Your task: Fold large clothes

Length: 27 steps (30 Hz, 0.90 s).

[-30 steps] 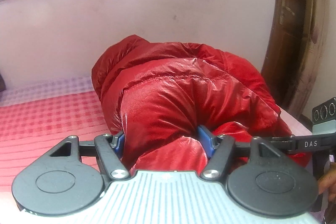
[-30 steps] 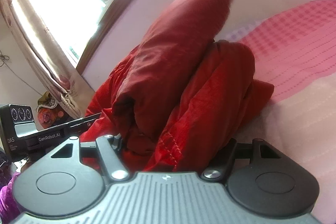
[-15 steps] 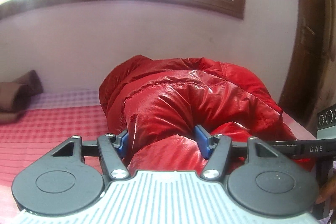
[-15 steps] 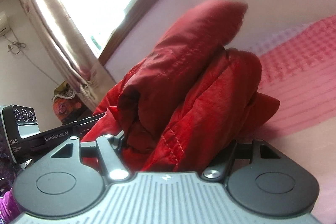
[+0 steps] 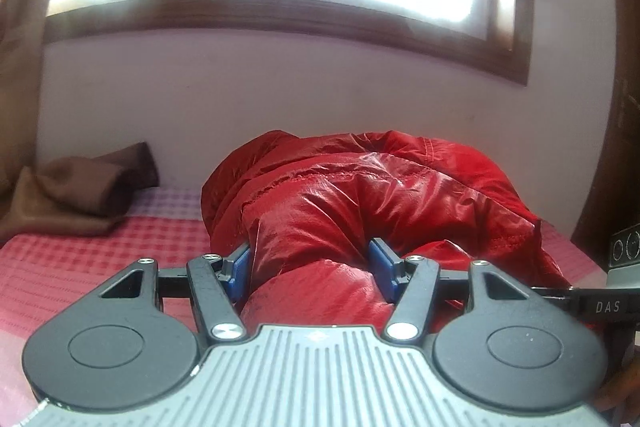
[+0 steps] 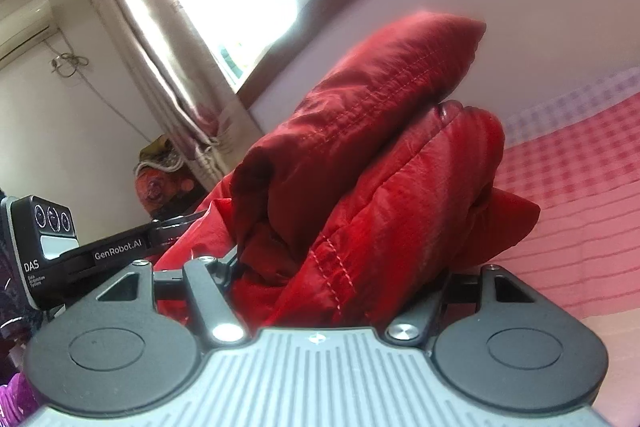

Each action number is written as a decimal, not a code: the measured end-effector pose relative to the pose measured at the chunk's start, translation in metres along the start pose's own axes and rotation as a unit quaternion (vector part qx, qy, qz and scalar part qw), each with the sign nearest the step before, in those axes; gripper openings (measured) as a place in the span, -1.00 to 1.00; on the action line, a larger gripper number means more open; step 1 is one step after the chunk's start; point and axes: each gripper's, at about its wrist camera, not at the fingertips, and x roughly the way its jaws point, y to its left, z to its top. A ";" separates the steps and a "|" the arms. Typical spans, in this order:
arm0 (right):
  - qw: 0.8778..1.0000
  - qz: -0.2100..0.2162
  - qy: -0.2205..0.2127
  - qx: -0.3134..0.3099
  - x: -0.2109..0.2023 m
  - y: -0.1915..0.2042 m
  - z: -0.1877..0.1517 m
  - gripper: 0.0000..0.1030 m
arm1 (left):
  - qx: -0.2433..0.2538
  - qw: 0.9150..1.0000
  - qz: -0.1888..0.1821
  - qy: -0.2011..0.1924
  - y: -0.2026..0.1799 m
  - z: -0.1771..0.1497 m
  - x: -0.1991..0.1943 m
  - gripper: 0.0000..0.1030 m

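A bed covered in a pink and red checked sheet [image 5: 100,251] fills the lower part of both wrist views, running back to a pale wall. A large bright window with a dark brown wooden frame [image 5: 280,7] spans the top of the left wrist view; in the right wrist view a pale patterned curtain [image 6: 160,47] hangs at the upper left beside the glare.

On the sheet, in the centre of both frames, sits a bulky, shiny red puffer jacket [image 5: 380,203], bundled into thick padded folds. In the right wrist view it rises as two stacked rolls leaning toward the upper right, with stitched seams showing.

A folded brown cloth [image 5: 80,195] lies on the sheet at the middle left of the left wrist view, well apart from the jacket, against the wall.

The left gripper [image 5: 312,267], at the bottom centre, is clamped on a padded fold of the jacket: its blue pads [image 5: 240,267] press into the fabric on both sides, and its jaws have just been closing in on it. The right gripper [image 6: 336,279], bottom centre of its own view, grasps a thick bunch of the same jacket; fabric fills the whole gap between its black fingers and hides the pads.

Each gripper shows in the other's view, at the lower right edge of the left view and the lower left of the right.
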 end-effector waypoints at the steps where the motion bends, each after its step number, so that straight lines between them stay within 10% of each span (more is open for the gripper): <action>1: 1.000 0.002 0.004 0.000 0.002 -0.002 -0.004 0.31 | -0.002 1.000 0.003 0.006 0.005 -0.003 0.001 0.15; 27: 0.997 -0.037 0.055 0.031 0.012 -0.023 -0.044 0.54 | 0.009 0.999 0.040 0.034 0.027 -0.042 0.000 0.89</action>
